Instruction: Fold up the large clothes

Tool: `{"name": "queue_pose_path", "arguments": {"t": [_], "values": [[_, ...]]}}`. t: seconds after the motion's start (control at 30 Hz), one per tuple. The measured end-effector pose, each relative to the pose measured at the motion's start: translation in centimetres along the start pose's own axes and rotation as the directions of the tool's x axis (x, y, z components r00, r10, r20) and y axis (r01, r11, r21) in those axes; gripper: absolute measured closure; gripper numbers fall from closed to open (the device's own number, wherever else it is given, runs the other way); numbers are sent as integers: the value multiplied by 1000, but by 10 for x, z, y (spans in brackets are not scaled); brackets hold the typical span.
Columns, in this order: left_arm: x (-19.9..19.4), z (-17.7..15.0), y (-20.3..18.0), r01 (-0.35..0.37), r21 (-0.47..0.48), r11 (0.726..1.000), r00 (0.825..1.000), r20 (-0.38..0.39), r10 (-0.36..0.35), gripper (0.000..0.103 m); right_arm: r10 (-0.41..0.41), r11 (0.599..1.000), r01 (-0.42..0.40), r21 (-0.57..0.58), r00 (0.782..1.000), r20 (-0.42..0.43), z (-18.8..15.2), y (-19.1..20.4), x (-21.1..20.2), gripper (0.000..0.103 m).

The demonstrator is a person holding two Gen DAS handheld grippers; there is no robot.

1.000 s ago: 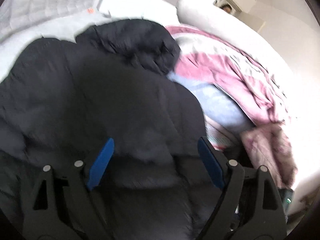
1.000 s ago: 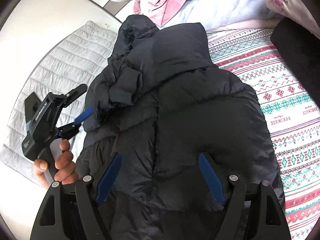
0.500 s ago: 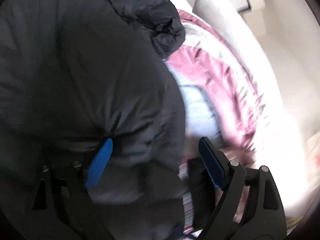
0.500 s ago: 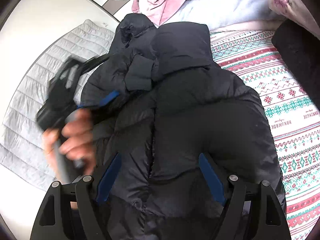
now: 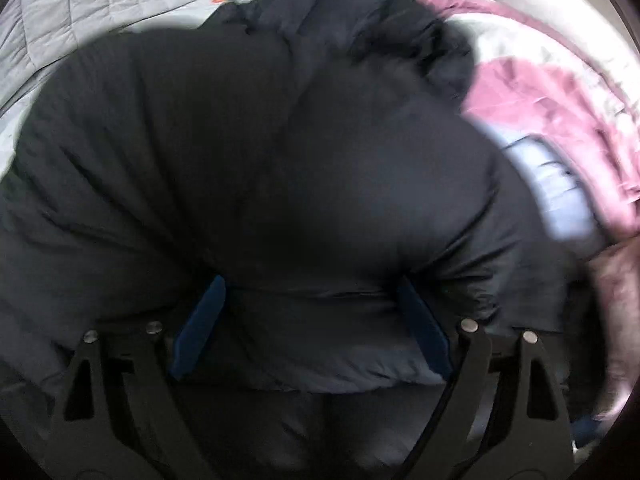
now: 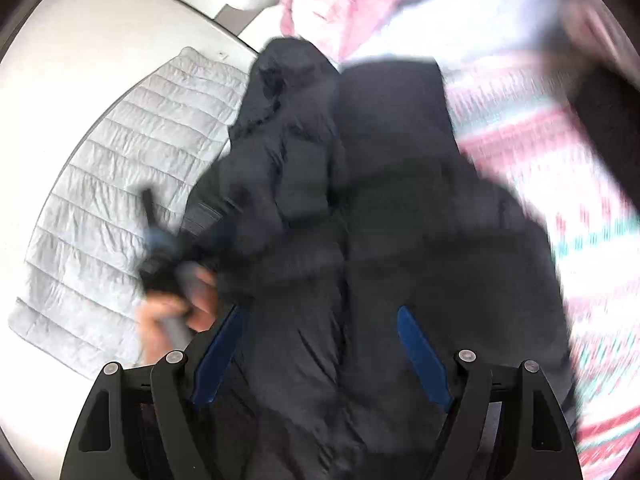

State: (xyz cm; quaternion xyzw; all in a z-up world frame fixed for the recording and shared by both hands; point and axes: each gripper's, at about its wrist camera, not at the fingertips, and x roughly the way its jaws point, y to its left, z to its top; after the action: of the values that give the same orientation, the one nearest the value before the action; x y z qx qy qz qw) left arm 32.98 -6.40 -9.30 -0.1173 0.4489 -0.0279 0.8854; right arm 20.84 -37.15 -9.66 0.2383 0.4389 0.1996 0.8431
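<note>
Left wrist view: my left gripper [image 5: 310,288] has its blue pads [image 5: 198,326] spread wide apart, with a puffed fold of the black jacket [image 5: 260,152] bulging between them. The pads flank the fabric, but I cannot tell whether they press on it. The jacket fills most of this view. Behind it, at upper left, lies a grey quilt [image 5: 100,4]; at right are a pink sheet [image 5: 560,92] and a pale blue cloth [image 5: 560,196], both blurred.

Right wrist view: my right gripper [image 6: 320,312] is likewise spread wide, its blue pads [image 6: 420,356] standing over the lower part of the jacket [image 6: 400,220] with dark fabric between them; no clamping shows. The jacket lies lengthwise on the bed, hood end away from the camera, with a sleeve [image 6: 288,140] folded in over its left half and a seam down the middle. To the left of the jacket lies the grey quilt [image 6: 112,184]. To the right is a patterned blanket [image 6: 560,184] in red, white and green, heavily blurred. Beyond the hood are the pink sheet [image 6: 332,4] and the pale blue cloth [image 6: 460,20]. At the jacket's left edge, the left gripper [image 6: 160,240] and the hand [image 6: 172,312] that holds it appear as a motion-blurred smear touching the fabric; its jaws cannot be read from here.
</note>
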Motion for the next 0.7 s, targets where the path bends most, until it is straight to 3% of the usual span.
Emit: {"name": "queue_pose_path", "arguments": {"t": [0.07, 0.13, 0.3, 0.37, 0.47, 0.6, 0.7], "values": [[9, -3, -2, -2, 12, 1000, 1000, 20, 1, 15, -38, 995, 39, -92, 999, 8, 42, 29, 8, 22], [14, -2, -4, 9, 10, 1000, 1000, 20, -9, 15, -55, 983, 49, -175, 998, -25, 108, 61, 38, 22], [22, -9, -2, 5, 26, 1000, 998, 56, -7, 14, -43, 995, 39, -89, 998, -46, 252, 90, 129, 22], [25, -8, -1, 5, 24, 1000, 998, 64, -6, 14, -124, 984, 121, -128, 992, -13, 302, 101, 169, 22], [23, -18, -2, -3, 34, 999, 996, 86, 1, 14, -278, 948, 280, -150, 960, 36, 349, 104, 218, 22], [28, -29, 0, -1, 46, 999, 994, 106, -4, 14, -390, 894, 398, -206, 917, 82, 381, 105, 263, 22], [34, -33, 0, 0, 48, 999, 993, 119, -5, 13, -345, 893, 369, -259, 929, 134, 377, 112, 280, 23]]}}
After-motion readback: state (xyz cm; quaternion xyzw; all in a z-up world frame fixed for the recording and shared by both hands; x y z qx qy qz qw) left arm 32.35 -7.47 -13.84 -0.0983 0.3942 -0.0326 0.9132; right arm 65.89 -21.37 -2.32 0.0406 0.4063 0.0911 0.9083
